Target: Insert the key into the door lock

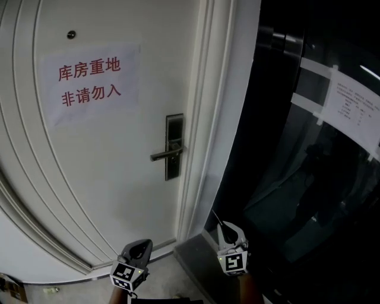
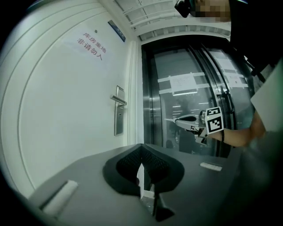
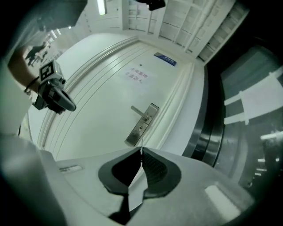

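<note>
Approach step: right tool (image 1: 224, 228), lower centre, pinches what appears a thin metal key (image 1: 216, 217), well short of the dark lever-handled lock plate (image 1: 174, 147) mid-frame; left tool (image 1: 142, 244) closed, empty; next, align key to lock.

A white panelled door (image 1: 107, 196) fills the head view from seven to twelve o'clock, a paper notice (image 1: 92, 83) with red characters at ten o'clock. Dark glass (image 1: 285, 196) with taped white sheets (image 1: 356, 110) spans one to five o'clock. Grey floor (image 1: 169, 276) shows at six o'clock. A strip light (image 3: 101, 6) glows on the ceiling (image 3: 181, 22).
</note>
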A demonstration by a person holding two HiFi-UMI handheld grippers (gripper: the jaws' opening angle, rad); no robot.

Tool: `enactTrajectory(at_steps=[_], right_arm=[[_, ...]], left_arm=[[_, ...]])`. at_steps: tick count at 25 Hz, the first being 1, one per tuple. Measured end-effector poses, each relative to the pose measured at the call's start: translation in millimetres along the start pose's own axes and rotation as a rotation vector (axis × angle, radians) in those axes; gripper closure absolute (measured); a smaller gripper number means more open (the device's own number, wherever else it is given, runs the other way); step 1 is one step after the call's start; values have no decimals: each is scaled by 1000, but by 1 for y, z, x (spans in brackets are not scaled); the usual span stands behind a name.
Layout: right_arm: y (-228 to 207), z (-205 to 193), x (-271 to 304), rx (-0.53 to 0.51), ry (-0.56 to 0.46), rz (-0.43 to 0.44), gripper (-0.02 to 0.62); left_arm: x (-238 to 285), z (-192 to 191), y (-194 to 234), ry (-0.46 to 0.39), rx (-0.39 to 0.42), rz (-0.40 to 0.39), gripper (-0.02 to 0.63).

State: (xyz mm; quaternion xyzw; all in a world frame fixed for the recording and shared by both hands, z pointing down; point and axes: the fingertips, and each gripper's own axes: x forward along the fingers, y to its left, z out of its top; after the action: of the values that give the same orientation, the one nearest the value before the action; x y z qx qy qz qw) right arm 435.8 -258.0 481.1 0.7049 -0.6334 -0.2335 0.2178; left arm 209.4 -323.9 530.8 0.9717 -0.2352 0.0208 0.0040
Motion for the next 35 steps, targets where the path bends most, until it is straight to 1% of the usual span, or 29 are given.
enactTrajectory(at_steps=[2,3,6,10,14,19,22,27,35], right_arm=[[2,0,19,-103,-24,33,584],[2,5,27,-135,-31,46,584],[-2,33,49,-181,-50,63,584],[1,38,75,-291,-78,77,584],[4,47,100,-360,-97,84,584],[2,62,136,-485,-126,82,584],[0,70,155,-536,-144,93,584],[-2,72,183,-618,-140,105,584],[7,55,226,-737,-117,116,584]], left_arm=[[-3,-5,8,4,-16,38,604],[-4,-6,11,5,-23,54,604],[-4,-7,17,3,-28,96,604],[-5,-10,18,12,-28,130,604],[-10,-14,19,24,-34,163,604],[-15,-16,20,36,-34,193,604],[-19,-16,21,35,-34,208,604],[-27,-17,21,36,-36,240,604],[-38,-19,27,34,-42,290,604]])
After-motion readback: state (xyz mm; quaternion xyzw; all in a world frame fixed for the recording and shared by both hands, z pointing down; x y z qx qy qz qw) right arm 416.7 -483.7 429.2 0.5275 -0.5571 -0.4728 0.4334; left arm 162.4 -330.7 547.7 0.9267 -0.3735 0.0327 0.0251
